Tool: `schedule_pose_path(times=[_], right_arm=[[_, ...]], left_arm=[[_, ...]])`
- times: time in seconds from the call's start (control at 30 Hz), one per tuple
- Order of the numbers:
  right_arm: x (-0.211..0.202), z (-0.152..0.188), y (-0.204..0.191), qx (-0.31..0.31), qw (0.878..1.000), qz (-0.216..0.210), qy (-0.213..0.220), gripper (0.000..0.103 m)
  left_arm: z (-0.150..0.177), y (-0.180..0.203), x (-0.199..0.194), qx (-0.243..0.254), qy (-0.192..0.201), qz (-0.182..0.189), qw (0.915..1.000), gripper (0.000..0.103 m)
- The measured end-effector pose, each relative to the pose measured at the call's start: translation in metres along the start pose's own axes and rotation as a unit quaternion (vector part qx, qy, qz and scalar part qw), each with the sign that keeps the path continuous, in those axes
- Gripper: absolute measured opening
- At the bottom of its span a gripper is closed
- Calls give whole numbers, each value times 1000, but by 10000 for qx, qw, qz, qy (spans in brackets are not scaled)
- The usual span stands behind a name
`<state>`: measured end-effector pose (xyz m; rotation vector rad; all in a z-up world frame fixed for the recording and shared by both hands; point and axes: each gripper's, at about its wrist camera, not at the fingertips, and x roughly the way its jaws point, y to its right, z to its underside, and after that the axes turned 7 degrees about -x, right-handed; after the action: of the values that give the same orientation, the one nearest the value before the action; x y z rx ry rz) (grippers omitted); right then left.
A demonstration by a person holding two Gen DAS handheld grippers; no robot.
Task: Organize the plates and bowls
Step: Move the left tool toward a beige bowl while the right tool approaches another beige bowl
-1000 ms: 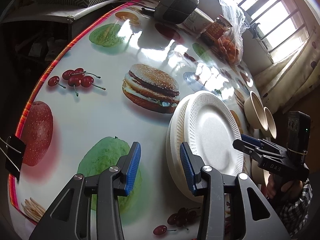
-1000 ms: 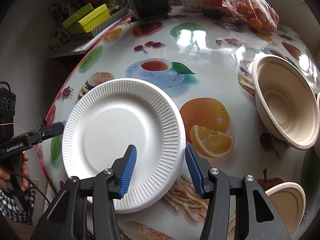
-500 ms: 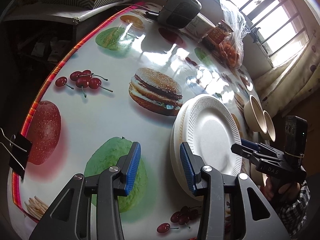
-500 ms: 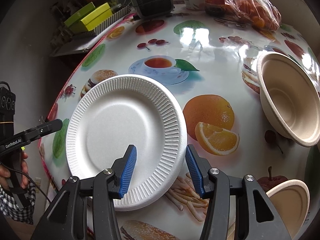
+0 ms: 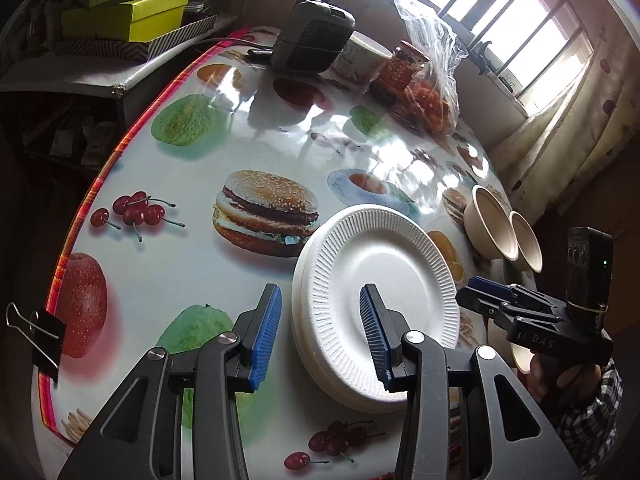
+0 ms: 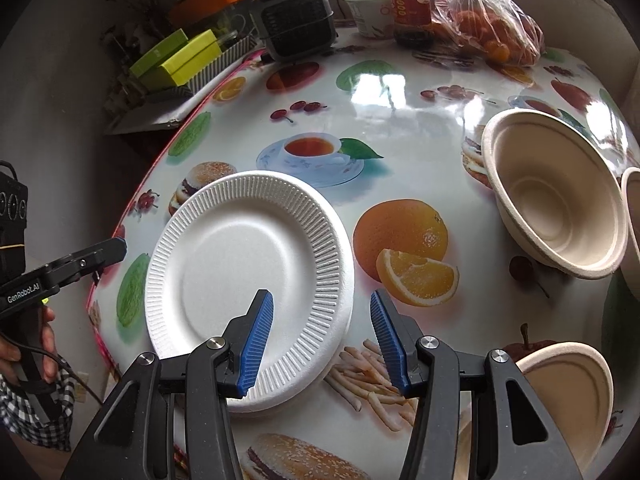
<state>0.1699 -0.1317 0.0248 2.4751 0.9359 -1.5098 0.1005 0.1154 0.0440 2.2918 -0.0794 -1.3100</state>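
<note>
A stack of white foam plates [image 5: 384,280] [image 6: 240,256] lies on the food-print tablecloth near the table's front edge. My left gripper [image 5: 320,336] hovers open above the stack's left rim, nothing between its blue pads. My right gripper [image 6: 323,340] is also open and empty, over the stack's right rim; from the left wrist it shows as a right gripper [image 5: 480,288] held by a hand. Two beige bowls [image 5: 492,224] [image 6: 556,200] stand side by side right of the plates. A third beige bowl [image 6: 568,392] sits at the near right, partly hidden by my finger.
At the table's far end stand a dark grey heater [image 5: 316,36], a white cup [image 6: 368,12], a red-labelled jar [image 6: 412,4] and a bag of oranges [image 6: 492,24]. Green boxes [image 5: 128,12] lie on a side shelf. A binder clip [image 5: 44,336] grips the tablecloth edge.
Both grippers have lifted and drawn back a little from the plate stack, so more of the table shows. The plates and bowls have not moved.
</note>
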Motion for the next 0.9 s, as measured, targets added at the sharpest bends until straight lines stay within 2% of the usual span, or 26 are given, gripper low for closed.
schedule_pose_path(times=[0.23, 0.5, 0.73, 0.9], right_arm=[[-60, 22, 28, 326, 9969, 427, 571, 50], [-117, 65, 65, 1009, 9830, 1079, 1085, 50], [-140, 112, 86, 1677, 9639, 1609, 1299, 50], [-144, 141, 98, 2097, 9535, 1695, 1347, 50]], left_arm=[[0, 48, 14, 583, -217, 272, 9977, 42], [4, 107, 36, 1269, -562, 650, 9882, 42], [18, 153, 58, 1838, -900, 891, 9748, 42], [30, 175, 78, 2068, -1134, 970, 9669, 42]])
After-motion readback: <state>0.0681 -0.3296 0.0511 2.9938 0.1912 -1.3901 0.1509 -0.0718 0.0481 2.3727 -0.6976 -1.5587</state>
